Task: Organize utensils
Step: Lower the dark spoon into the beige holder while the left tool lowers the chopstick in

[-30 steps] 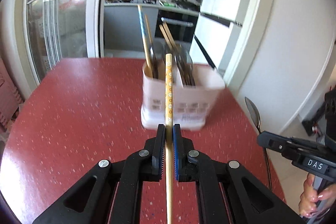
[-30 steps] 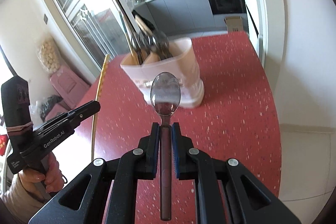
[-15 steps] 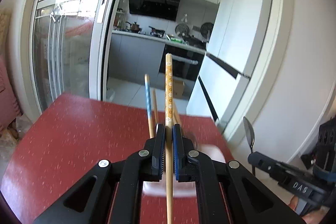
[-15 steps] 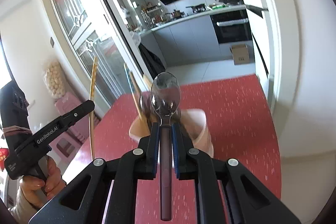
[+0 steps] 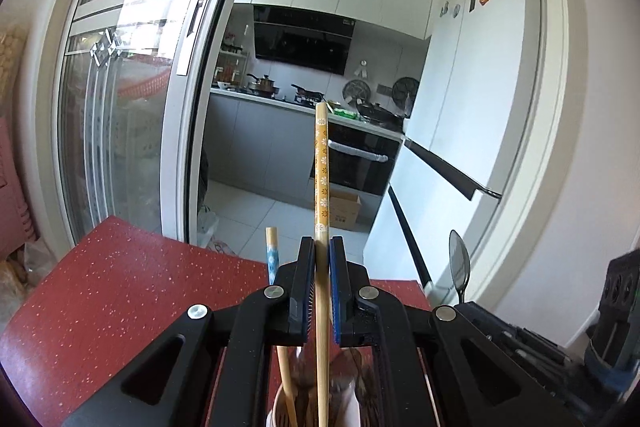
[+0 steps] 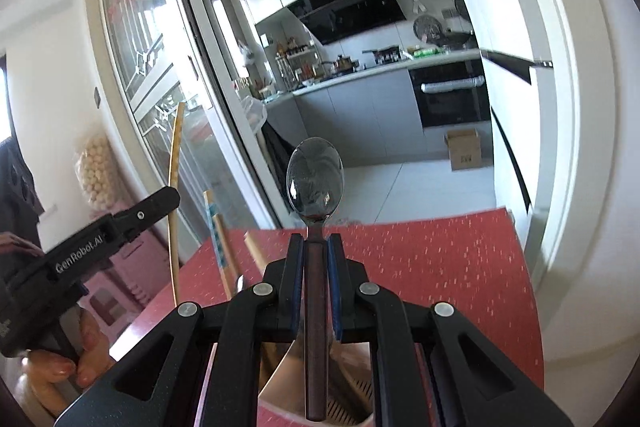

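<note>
Utensil holder sitting at 6 o'clock under both grippers, on red table. Left gripper clenching patterned chopstick, pointing up toward 12. Right gripper clenching spoon, bowl uppermost. Risk: both lowering together, spoon and chopstick jamming against utensils already crowding holder, tipping it; thin handles possibly slipping between pads.

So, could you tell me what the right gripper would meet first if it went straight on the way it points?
Probably the red table past the utensil holder; the right gripper points slightly downward, though depth is unclear.
</note>
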The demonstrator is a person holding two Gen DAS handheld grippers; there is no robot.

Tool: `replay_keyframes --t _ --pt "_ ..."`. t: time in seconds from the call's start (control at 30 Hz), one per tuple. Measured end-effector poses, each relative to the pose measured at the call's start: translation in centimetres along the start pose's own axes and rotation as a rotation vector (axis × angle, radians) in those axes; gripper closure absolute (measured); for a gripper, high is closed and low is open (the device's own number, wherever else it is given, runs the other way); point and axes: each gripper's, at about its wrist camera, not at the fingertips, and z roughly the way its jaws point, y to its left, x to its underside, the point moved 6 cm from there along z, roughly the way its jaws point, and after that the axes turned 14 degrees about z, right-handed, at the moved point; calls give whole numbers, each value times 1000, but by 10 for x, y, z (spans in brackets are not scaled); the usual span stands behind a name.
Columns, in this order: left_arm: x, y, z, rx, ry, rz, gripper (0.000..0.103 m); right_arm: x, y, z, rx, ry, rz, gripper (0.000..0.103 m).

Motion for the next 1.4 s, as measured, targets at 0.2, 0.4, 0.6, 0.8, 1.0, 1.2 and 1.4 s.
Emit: replay_keyframes --t 0.2,0.4,0.6,0.8,1.0,1.2,1.4 --pt "14 0 14 -35 -32 -9 66 18 -7 20 42 -33 -72 90" --pt "33 -6 14 -58 -31 22 66 38 -14 27 78 -55 -134 90" --pt "50 -15 5 -80 -29 67 66 52 -14 21 90 -72 -189 90" --pt "63 -19 -2 -92 -6 86 66 69 -9 15 104 -69 -254 90" --pt "74 -20 -3 -100 31 99 66 83 -1 10 108 -62 -311 91" --pt "80 -15 -4 -102 63 82 66 90 -4 12 118 -24 -312 91" --pt "81 -14 -8 -104 83 94 66 89 -4 13 120 7 -306 90"
